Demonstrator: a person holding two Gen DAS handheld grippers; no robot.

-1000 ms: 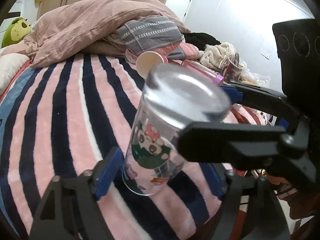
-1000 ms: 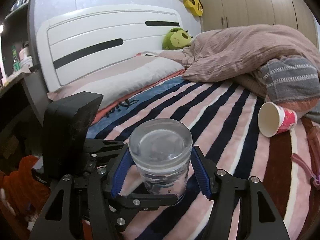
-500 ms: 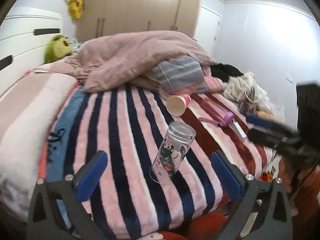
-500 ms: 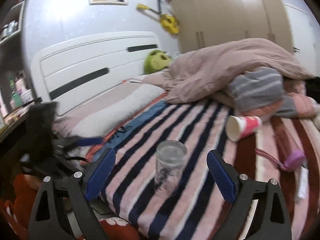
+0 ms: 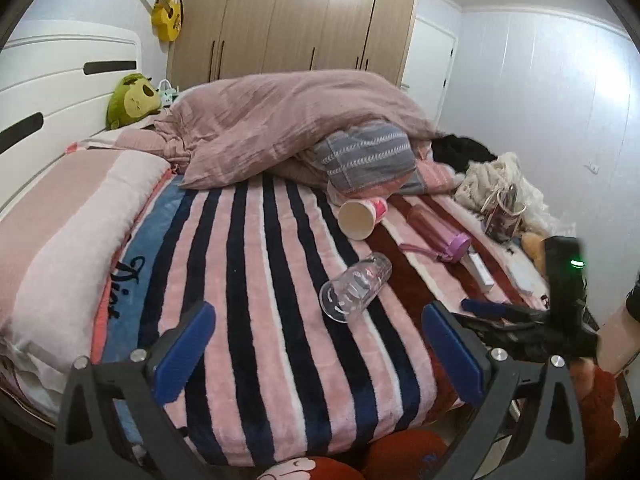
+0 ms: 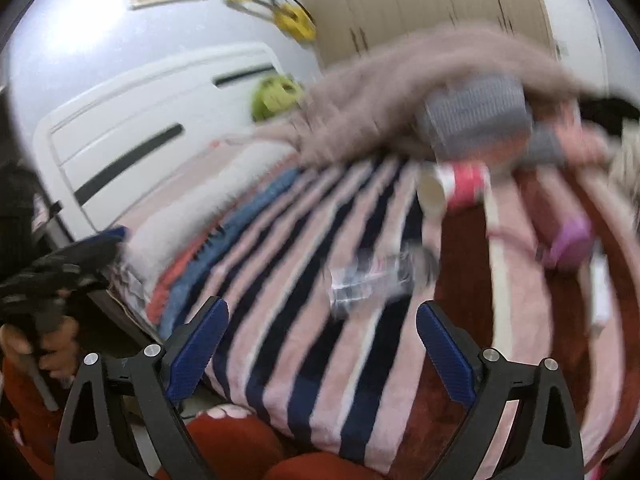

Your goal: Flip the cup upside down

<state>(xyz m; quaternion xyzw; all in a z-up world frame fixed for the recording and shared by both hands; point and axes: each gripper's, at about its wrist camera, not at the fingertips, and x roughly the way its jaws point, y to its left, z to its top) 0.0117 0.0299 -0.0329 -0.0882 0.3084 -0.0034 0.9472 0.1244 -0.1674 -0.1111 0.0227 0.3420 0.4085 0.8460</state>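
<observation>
Left wrist view: the clear cylindrical glass cup [image 5: 355, 287] lies on its side on the striped plush blanket [image 5: 248, 280], beyond the wide-spread, empty left gripper [image 5: 316, 344]. Right wrist view, blurred: the right gripper [image 6: 322, 344] gapes wide, holding nothing. Regrasping should probably take the cup mid-body, seating its mouth flat downward.

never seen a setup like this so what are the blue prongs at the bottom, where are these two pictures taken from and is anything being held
The prongs are two-finger grippers, one held in each of a person's hands, no robot arm. Each picture comes from a fisheye camera on one gripper, looking along its fingers. The left gripper and right gripper are both open and hold nothing. Each also shows at the edge of the other's view. On the striped blanket a clear cup lies on its side, not upside down. Behind it lie a paper cup, also tipped over, and a pink bottle. The right view is blurred by motion.
</observation>
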